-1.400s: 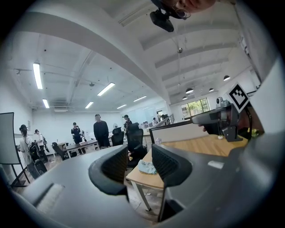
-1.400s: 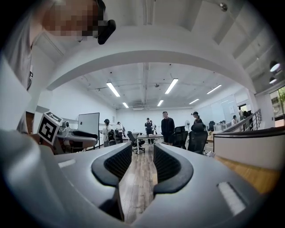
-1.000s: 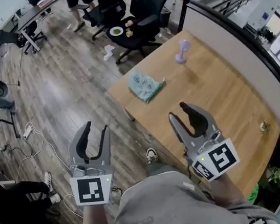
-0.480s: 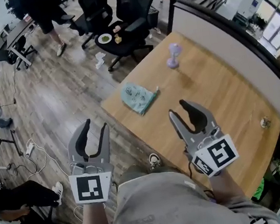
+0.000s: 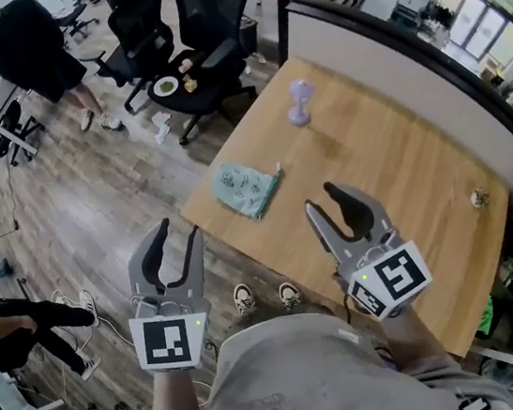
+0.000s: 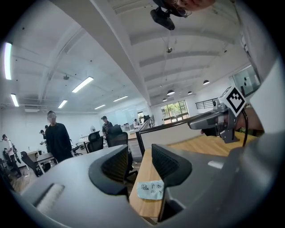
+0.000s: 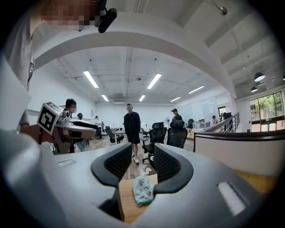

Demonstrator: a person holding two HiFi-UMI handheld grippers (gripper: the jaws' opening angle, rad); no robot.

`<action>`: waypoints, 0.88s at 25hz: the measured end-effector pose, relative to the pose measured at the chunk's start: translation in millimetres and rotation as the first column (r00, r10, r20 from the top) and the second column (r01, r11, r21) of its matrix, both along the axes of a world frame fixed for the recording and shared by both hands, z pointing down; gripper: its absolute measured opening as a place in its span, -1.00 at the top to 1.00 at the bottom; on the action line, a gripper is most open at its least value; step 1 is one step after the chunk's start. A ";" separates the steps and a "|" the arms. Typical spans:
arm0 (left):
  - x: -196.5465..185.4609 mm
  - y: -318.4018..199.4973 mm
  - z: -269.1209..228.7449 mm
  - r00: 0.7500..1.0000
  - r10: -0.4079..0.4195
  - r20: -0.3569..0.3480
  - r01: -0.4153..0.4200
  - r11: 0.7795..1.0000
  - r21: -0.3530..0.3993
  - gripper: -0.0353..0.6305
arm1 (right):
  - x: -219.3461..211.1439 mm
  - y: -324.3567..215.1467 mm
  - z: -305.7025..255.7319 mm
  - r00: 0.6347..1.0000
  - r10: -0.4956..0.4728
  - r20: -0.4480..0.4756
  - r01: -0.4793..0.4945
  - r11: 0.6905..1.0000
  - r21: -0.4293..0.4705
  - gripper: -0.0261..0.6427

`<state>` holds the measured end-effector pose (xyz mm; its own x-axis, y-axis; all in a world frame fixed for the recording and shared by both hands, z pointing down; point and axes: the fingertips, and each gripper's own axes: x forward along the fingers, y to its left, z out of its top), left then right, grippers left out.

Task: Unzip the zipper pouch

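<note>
Pouch (image 5: 249,189) lies untouched on wooden table (image 5: 394,170).

Nothing is legible; print on the zipper pouch (image 5: 248,188) is too small.

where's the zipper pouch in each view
Head view: zipper pouch left of centre, near the wooden table's near-left edge.
Left gripper view: bottom centre, seen beyond the open jaws.
Right gripper view: bottom centre, beyond the open jaws.
Shared landmark: the wooden table under it.
</note>
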<state>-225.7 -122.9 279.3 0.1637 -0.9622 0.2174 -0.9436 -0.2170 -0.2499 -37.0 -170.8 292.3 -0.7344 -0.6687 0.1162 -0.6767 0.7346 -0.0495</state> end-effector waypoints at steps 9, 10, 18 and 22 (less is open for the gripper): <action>-23.7 -25.8 17.9 0.996 0.094 -0.012 -0.094 0.995 -0.034 0.40 | -25.5 -7.7 31.9 0.995 0.082 -0.049 -0.085 0.994 -0.067 0.52; -24.9 -28.5 21.2 0.995 0.100 -0.014 -0.101 0.994 -0.041 0.40 | -27.3 -9.1 35.8 0.995 0.086 -0.052 -0.090 0.993 -0.073 0.52; -17.7 -57.1 63.3 0.981 0.195 -0.018 -0.196 0.977 -0.082 0.40 | -41.8 -27.2 73.1 0.992 0.088 -0.091 -0.100 0.987 -0.130 0.52; -5.7 -72.4 98.9 0.965 0.261 -0.013 -0.260 0.956 -0.138 0.39 | -46.4 -37.0 106.8 0.988 0.083 -0.126 -0.107 0.976 -0.190 0.52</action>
